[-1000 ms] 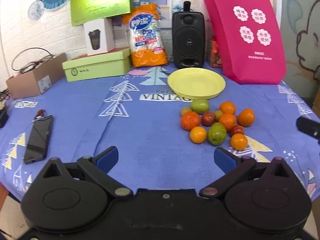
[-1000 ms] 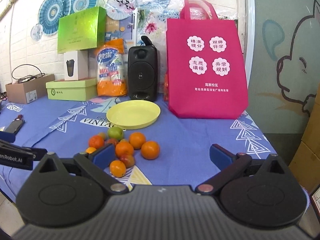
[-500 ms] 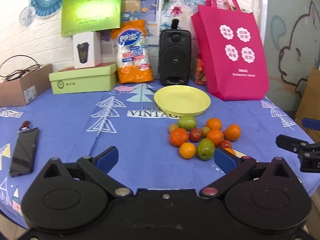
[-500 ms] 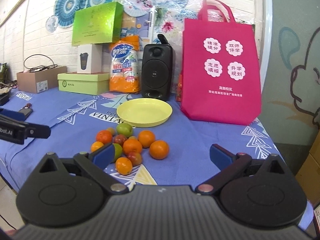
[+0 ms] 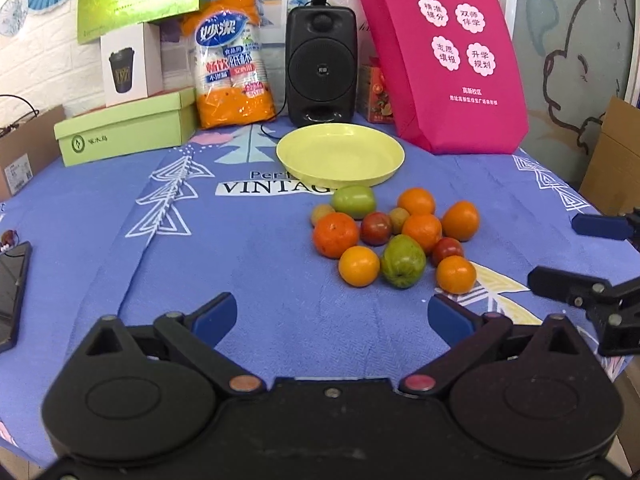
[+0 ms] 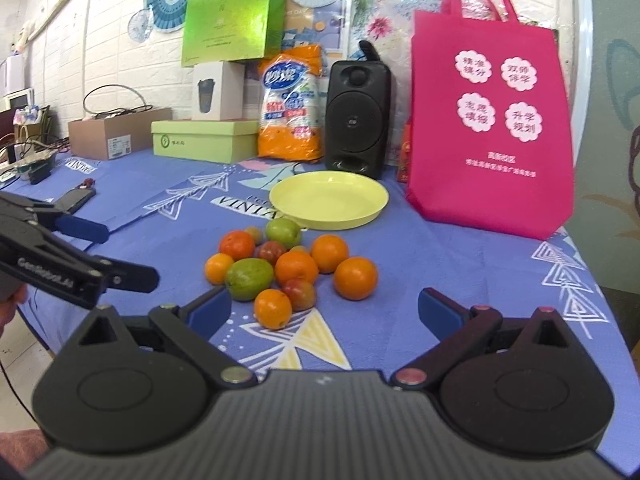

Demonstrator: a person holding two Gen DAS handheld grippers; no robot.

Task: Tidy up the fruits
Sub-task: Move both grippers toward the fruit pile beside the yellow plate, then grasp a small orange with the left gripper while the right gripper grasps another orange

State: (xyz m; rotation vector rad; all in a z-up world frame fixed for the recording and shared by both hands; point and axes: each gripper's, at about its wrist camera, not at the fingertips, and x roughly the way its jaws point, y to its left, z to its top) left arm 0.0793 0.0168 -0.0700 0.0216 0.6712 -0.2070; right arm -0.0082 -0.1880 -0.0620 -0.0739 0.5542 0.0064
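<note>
A pile of fruit (image 5: 394, 236) lies on the blue tablecloth: several oranges, green fruits and small red ones. It also shows in the right wrist view (image 6: 288, 268). An empty yellow plate (image 5: 340, 154) sits just behind the pile, and shows in the right wrist view (image 6: 329, 199). My left gripper (image 5: 332, 314) is open and empty, short of the pile and to its left. My right gripper (image 6: 324, 308) is open and empty, just short of the nearest orange (image 6: 273, 308). Each gripper appears at the edge of the other's view.
A black speaker (image 5: 322, 66), a pink bag (image 5: 440, 56), an orange cup pack (image 5: 232, 64) and green boxes (image 5: 124, 128) stand at the back. A phone (image 5: 10, 286) lies at the left. The table edge runs close on the right.
Both grippers have moved closer to the fruit pile. The right gripper has come further into the left wrist view. Both stay open.
</note>
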